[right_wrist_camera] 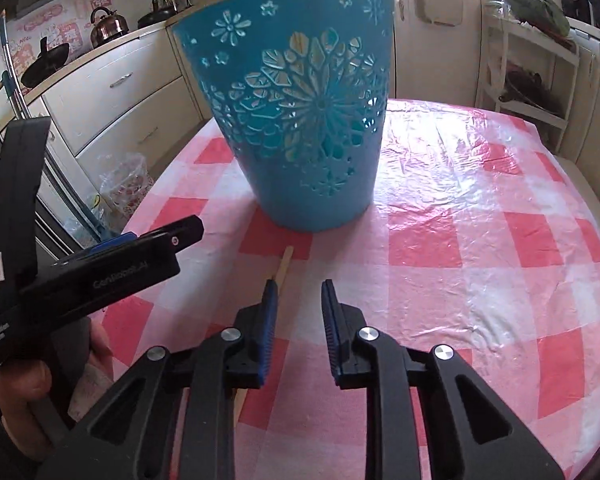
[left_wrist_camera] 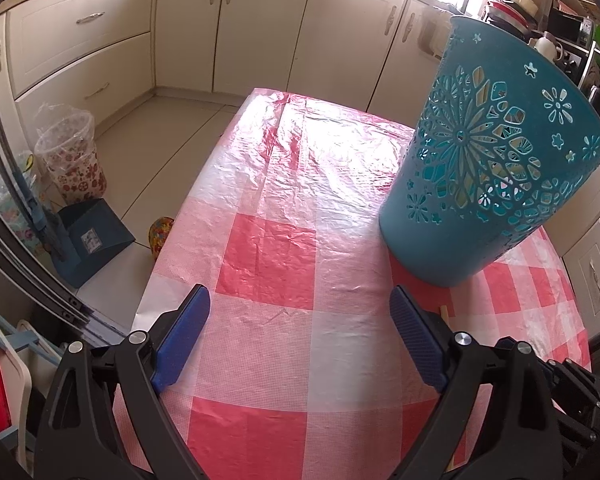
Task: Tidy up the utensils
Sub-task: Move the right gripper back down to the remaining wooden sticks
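Observation:
A teal perforated plastic basket (right_wrist_camera: 308, 120) stands upright on the red-and-white checked tablecloth (right_wrist_camera: 480, 240); it also shows in the left wrist view (left_wrist_camera: 492, 168) at the right. A thin wooden stick (right_wrist_camera: 284, 266) lies on the cloth in front of the basket, partly hidden under my right gripper's left finger; its tip shows in the left wrist view (left_wrist_camera: 445, 313). My right gripper (right_wrist_camera: 298, 296) is open and empty just right of the stick. My left gripper (left_wrist_camera: 300, 300) is wide open and empty above the cloth; it also shows in the right wrist view (right_wrist_camera: 148, 248) at the left.
Cream kitchen cabinets (left_wrist_camera: 260, 28) surround the table. A lined patterned bin (left_wrist_camera: 72, 156) and a blue dustpan (left_wrist_camera: 96, 236) stand on the floor left of the table. A kettle (right_wrist_camera: 108, 24) and pan (right_wrist_camera: 46, 62) sit on the counter.

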`<state>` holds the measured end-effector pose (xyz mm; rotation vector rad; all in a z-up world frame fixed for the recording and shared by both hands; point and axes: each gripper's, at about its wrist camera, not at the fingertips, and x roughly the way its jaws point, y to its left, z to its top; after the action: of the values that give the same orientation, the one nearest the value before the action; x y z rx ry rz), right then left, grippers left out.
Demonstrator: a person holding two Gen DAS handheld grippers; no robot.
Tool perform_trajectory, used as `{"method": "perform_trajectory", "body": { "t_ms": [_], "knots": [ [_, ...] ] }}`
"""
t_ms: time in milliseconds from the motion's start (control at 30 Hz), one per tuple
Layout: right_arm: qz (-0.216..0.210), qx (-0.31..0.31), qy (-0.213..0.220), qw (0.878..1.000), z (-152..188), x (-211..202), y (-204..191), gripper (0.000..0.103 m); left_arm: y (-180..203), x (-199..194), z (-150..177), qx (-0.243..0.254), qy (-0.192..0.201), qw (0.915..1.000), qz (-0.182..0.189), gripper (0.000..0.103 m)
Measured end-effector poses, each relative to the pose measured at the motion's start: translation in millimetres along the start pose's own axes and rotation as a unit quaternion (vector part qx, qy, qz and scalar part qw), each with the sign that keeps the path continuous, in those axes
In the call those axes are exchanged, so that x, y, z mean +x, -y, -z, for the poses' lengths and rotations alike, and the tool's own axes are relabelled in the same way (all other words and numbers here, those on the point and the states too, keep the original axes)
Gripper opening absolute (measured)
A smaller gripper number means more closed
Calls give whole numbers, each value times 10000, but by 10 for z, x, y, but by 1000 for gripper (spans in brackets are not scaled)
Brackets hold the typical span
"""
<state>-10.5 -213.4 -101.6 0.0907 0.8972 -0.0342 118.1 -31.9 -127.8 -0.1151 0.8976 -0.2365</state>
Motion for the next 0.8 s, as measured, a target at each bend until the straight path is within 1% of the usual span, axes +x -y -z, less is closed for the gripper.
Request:
{"method": "perform_trajectory", "body": {
  "t_ms": [167,400,500,533,567,733,800],
  "knots": [
    [9,-3,-123,9999,-10,119,-50,21,5,2,2,-12,2,10000,11,87],
    [54,-92,-203,9997,-22,176,-90,21,7,4,2,-6,-4,10000,6,87],
    [175,-240,-235,9993,-24,152,-127,15,8,7,1,-15,-5,10000,4,87],
    [200,-273,-266,9991,-25,146,-119,11,6,13,2,-15,-7,10000,5,87],
    [215,-304,-307,9988,-19,131,-104,9,8,13,2,-18,-7,10000,5,87],
    [372,-502,-519,9967,52,-17,54,8,8,16,2,1,-12,10000,12,87],
    [413,-455,-571,9965,103,-101,166,8,27,14,10,64,-22,10000,13,87]
  ]
}}
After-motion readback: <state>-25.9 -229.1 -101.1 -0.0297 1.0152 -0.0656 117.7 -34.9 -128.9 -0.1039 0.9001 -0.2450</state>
